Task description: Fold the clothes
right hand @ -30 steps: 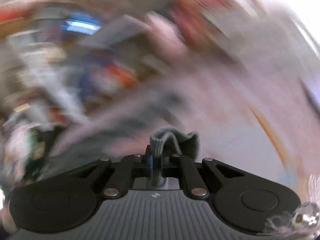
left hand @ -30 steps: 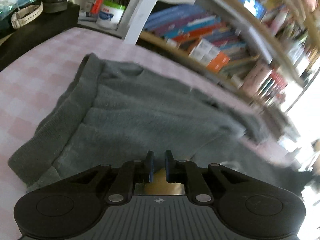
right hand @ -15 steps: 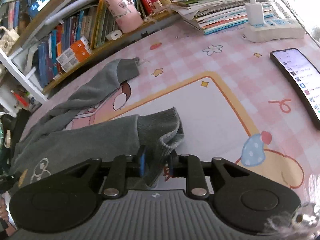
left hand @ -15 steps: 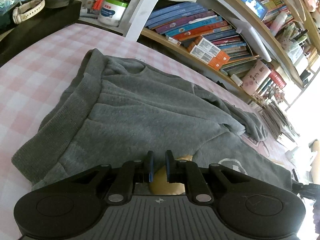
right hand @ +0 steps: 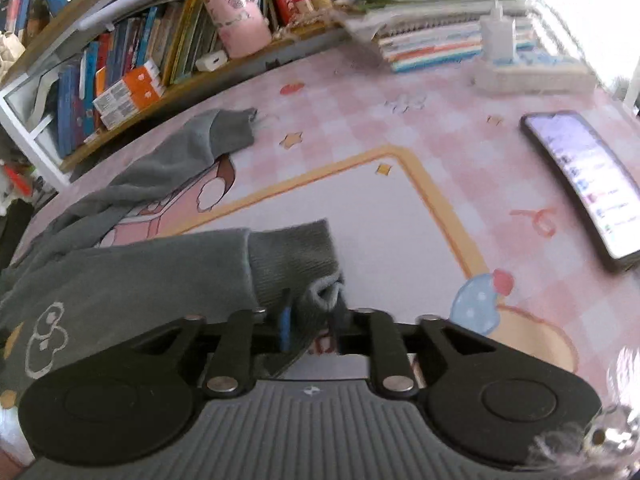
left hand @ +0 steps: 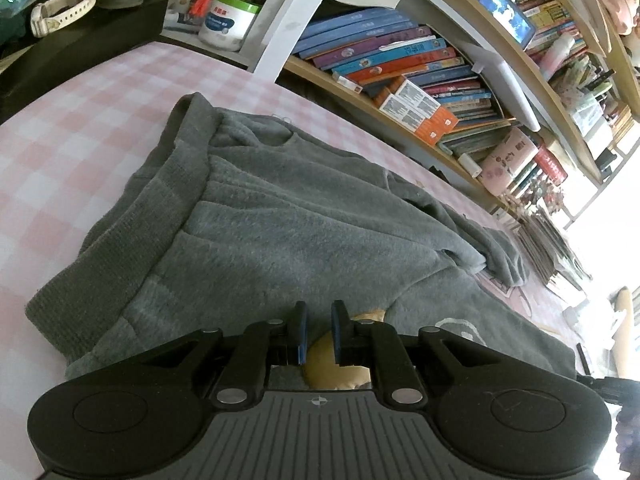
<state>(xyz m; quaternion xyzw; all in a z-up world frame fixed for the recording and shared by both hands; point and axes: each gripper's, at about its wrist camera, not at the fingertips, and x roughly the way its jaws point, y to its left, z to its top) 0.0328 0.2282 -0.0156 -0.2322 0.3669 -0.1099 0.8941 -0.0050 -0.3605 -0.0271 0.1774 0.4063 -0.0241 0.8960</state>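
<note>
Table [right hand: 360, 92]: is being covered by a pink checked mat with a cartoon print and a yellow-bordered pale panel; it is being used as the surface for all items below.

Bookshelf [left hand: 400, 64]: is being seen along the far edge of the table in both views, with rows of books [right hand: 132, 52] being stored on it.

Grey sweatshirt [left hand: 280, 216]: is being laid out across the table, partly folded, with its ribbed hem [left hand: 132, 224] lying toward the left in the left wrist view. One sleeve [right hand: 176, 152] is being left stretched toward the bookshelf. The other sleeve, with its ribbed cuff [right hand: 292, 256], is being laid over the pale panel. A white outline print [right hand: 44, 340] is being shown on the body.

Stack of notebooks [right hand: 428, 36]: is being kept at the far right of the table, with a white power strip [right hand: 532, 76] just in front of it.

Phone [right hand: 584, 184]: is being left lit, flat on the table's right side, well apart from the sweatshirt.

Pink cup [right hand: 236, 12]: is being kept on the shelf among the books.

Left tongs [left hand: 319, 330]: are being held slightly apart just above the sweatshirt body, with nothing being gripped.

Right tongs [right hand: 310, 326]: are being held parted, with the cuff edge lying between them; the cloth is not being pinched.
</note>
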